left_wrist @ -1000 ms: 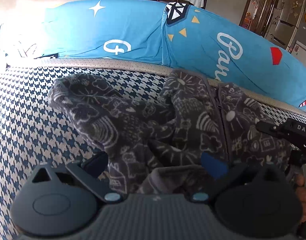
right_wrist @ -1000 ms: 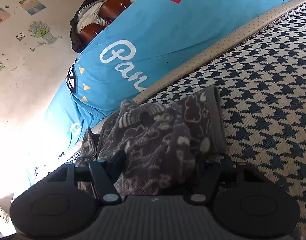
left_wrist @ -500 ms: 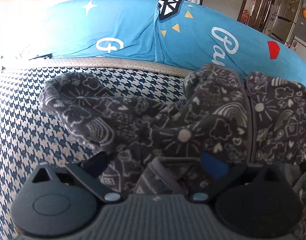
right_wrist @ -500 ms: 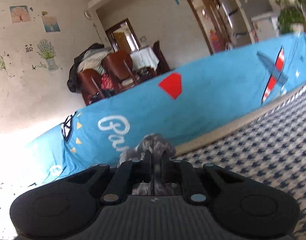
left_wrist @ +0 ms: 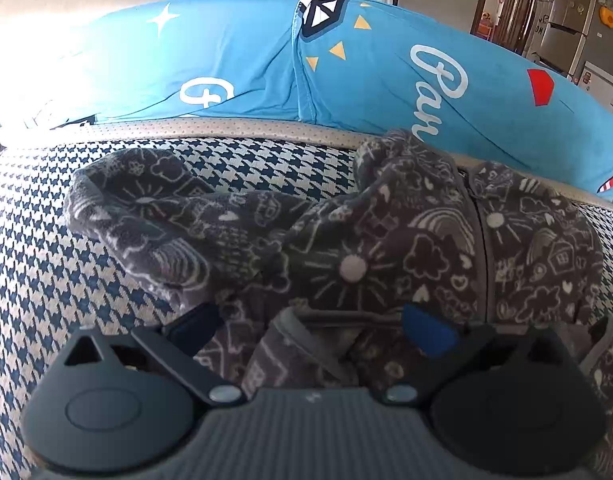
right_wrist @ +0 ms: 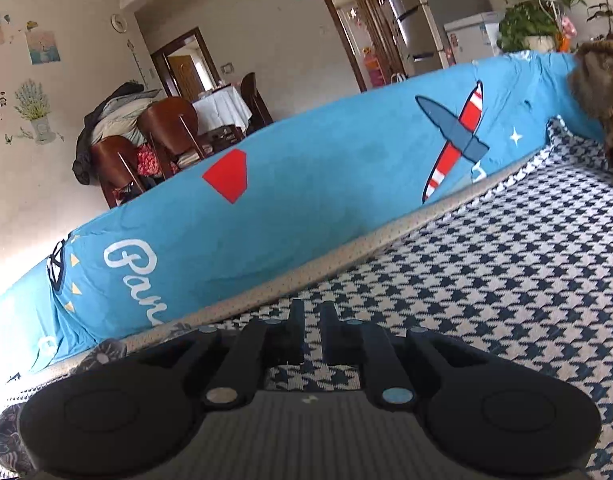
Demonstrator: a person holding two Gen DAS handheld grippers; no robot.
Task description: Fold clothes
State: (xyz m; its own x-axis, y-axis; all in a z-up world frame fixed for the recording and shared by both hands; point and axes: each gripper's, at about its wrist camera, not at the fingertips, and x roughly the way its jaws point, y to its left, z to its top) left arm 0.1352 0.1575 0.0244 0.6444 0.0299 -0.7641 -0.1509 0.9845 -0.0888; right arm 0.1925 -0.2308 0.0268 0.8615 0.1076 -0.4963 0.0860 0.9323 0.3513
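**Left wrist view: fleece jacket lying bunched, both grippers free of it**

The grey doodle-print zip jacket (left_wrist: 346, 240) is lying crumpled on the houndstooth cover (left_wrist: 46, 280), one sleeve trailing toward 10 o'clock. The left hand-held gripper (left_wrist: 310, 330) is hovering wide open astride the hem, probably lining up a grasp. The right hand-held gripper (right_wrist: 312, 332) is opening, barely parted, with nothing between its jaws. The gripper body is hiding the hem, and the jacket's 3 o'clock side is running out of frame.

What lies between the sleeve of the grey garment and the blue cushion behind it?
In the left wrist view, a bare strip of the houndstooth cover and a beige dotted band separate the sleeve from the blue cushion.
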